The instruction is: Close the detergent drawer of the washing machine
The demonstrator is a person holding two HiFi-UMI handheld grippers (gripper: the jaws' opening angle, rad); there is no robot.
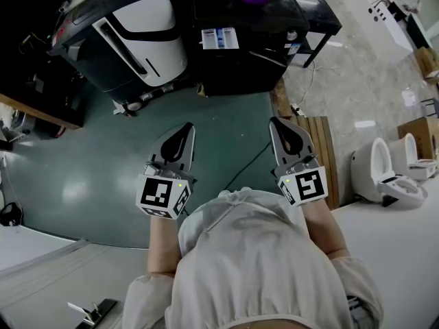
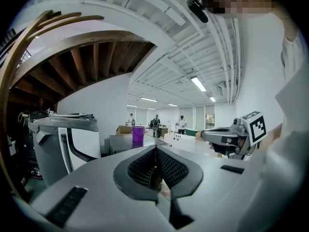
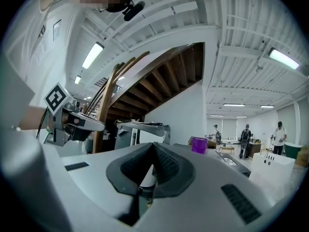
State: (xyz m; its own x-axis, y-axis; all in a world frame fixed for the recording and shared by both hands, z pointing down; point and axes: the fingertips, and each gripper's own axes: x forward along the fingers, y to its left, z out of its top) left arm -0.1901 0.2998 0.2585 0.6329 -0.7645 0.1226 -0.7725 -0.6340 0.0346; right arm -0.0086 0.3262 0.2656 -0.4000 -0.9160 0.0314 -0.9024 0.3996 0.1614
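Viewed from the head camera, my left gripper [image 1: 186, 130] and right gripper [image 1: 276, 126] hang side by side above the green floor [image 1: 103, 163], well apart from the black washing machine [image 1: 233, 67], whose detergent drawer [image 1: 219, 38] stands pulled out. Left gripper view: jaws pressed together, nothing between them. Right gripper view: jaws likewise together and empty; a purple cup [image 3: 199, 144] shows ahead.
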